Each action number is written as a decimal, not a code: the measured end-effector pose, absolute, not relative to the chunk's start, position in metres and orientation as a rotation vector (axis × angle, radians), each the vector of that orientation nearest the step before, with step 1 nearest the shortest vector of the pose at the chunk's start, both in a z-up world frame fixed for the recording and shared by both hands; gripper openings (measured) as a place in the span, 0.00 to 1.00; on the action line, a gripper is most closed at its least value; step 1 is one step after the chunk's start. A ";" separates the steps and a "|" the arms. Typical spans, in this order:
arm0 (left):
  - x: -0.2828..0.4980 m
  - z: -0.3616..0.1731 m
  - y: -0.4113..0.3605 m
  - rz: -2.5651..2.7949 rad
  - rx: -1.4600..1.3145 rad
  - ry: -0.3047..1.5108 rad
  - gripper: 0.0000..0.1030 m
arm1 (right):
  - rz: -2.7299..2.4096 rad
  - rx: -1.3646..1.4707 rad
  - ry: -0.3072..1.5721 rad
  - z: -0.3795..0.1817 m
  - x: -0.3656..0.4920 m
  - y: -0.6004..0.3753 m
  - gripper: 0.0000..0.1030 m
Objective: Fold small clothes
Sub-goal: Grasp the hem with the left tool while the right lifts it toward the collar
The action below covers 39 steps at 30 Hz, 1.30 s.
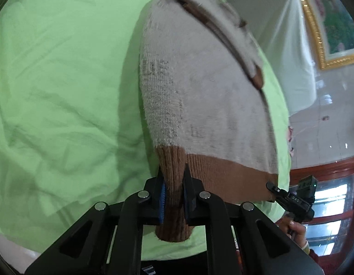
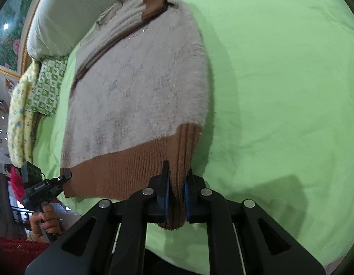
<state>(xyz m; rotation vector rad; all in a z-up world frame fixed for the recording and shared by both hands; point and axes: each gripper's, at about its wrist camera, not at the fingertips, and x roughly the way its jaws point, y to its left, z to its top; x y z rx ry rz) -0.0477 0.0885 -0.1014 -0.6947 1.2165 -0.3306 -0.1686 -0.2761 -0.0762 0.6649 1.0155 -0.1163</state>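
Two grippers pinch a sweater's hem over a green bed

The left hand-held gripper (image 1: 173, 191) and right hand-held gripper (image 2: 177, 194) each clench the brown ribbed hem of the fuzzy sweater (image 2: 140, 87), which stretches toward 12 o'clock across the bedsheet (image 2: 280, 91).

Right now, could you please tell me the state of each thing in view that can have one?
sweater: spread on the bed, brown hem lifted at both corners.
left gripper: shut on the hem's left corner.
right gripper: shut on the hem's right corner.
green sheet: spread over the bed, wrinkled.
patterned bedding: bunched beside the sweater.
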 end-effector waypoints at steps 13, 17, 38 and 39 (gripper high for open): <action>0.038 -0.010 0.077 -0.418 -0.667 0.982 0.09 | 0.038 0.698 0.705 0.016 -0.129 -0.289 0.10; 0.088 0.009 0.081 -0.406 -0.674 0.913 0.09 | 0.031 0.669 0.626 0.050 -0.082 -0.305 0.10; 0.374 -0.014 0.076 -0.202 -0.676 0.854 0.09 | -0.008 0.617 0.597 0.074 0.163 -0.398 0.10; 0.383 -0.020 0.076 -0.195 -0.675 0.861 0.09 | -0.016 0.615 0.607 0.069 0.171 -0.402 0.10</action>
